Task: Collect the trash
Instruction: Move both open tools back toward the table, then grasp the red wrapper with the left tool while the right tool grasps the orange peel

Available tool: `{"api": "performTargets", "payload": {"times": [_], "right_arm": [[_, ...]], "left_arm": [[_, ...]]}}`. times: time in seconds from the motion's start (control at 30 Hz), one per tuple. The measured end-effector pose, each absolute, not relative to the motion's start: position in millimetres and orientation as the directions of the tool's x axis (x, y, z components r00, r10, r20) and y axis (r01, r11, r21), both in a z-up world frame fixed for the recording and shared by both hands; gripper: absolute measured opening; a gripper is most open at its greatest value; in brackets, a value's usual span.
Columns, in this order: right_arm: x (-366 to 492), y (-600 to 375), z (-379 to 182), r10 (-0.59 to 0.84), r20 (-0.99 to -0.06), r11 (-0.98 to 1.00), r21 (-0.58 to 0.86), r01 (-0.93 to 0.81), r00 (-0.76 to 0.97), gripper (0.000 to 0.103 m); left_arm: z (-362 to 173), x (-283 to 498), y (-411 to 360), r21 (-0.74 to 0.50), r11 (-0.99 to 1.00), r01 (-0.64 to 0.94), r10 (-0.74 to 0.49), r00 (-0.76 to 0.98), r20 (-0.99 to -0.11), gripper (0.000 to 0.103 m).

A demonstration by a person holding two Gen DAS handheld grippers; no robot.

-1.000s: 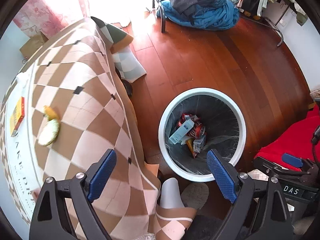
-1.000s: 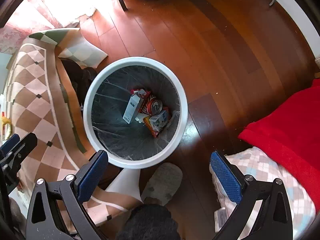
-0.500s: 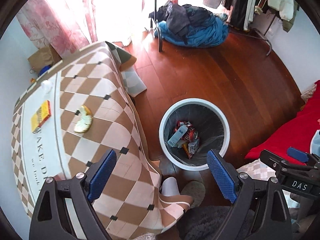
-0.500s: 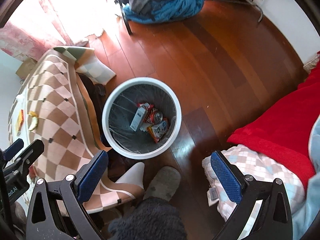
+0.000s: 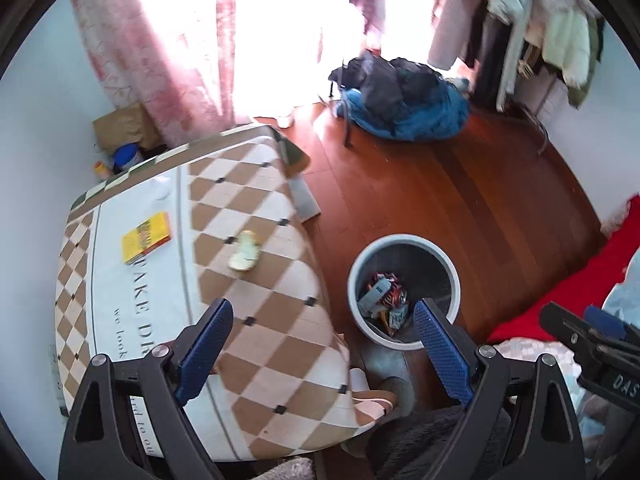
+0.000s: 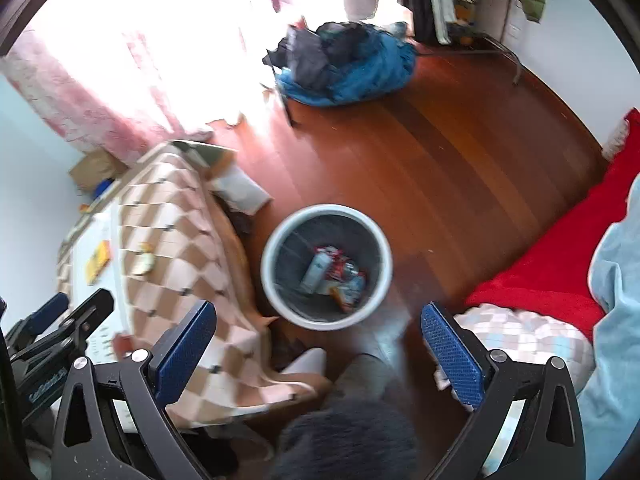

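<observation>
Left wrist view shows the bin [image 5: 404,240] on the floor already holding wrappers and a can, while a yellowish scrap [image 5: 245,256] and a yellow packet [image 5: 146,237] remain on the surface [image 5: 280,320]. Both grippers, left [image 5: 324,346] and right [image 6: 318,350], have fingers apart, empty.

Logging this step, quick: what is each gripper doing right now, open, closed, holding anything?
Left gripper: open, holding nothing.
Right gripper: open, holding nothing.
</observation>
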State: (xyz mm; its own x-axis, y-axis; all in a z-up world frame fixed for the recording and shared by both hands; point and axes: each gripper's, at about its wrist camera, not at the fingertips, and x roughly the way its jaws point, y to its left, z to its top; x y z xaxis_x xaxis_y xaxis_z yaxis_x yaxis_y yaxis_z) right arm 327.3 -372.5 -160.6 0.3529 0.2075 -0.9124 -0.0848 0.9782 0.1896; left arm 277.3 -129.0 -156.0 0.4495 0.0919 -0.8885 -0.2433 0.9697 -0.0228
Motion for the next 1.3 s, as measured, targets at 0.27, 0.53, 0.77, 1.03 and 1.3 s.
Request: {"api": "performTargets", "payload": {"times": [0.27,0.53,0.77,1.03,1.3], "right_arm": [[327,-247,-184,0.33,-0.912,0.926,0.263,-0.271,0.243,0.103],[370,-118,-264,0.358,-0.93,0.892,0.312,-0.326,0.089,0.103],[413,-64,-321,0.279,-0.957,0.912,0.238,-0.334,0.079,0.073],[410,-49,-328,0.297,-0.946,0.884,0.22,-0.413,0.133,0.011],[335,-121,-310,0.368,-0.927,0.859,0.313,-0.405,0.065,0.01]], "left_arm": [[-200,236,-4,0.077,0.897,-0.435,0.24,0.332,-0.912,0.093],[-288,203,120,0.153,0.776,-0.611,0.29,0.131,-0.948,0.093],[-334,200,159,0.193,0.76,-0.62,0.296,0.066,-0.953,0.093],[-336,206,149,0.227,0.81,-0.541,0.322,0.086,-0.943,0.093],[-307,192,70,0.18,0.978,-0.103,0.201,0.248,-0.948,0.093]]}}
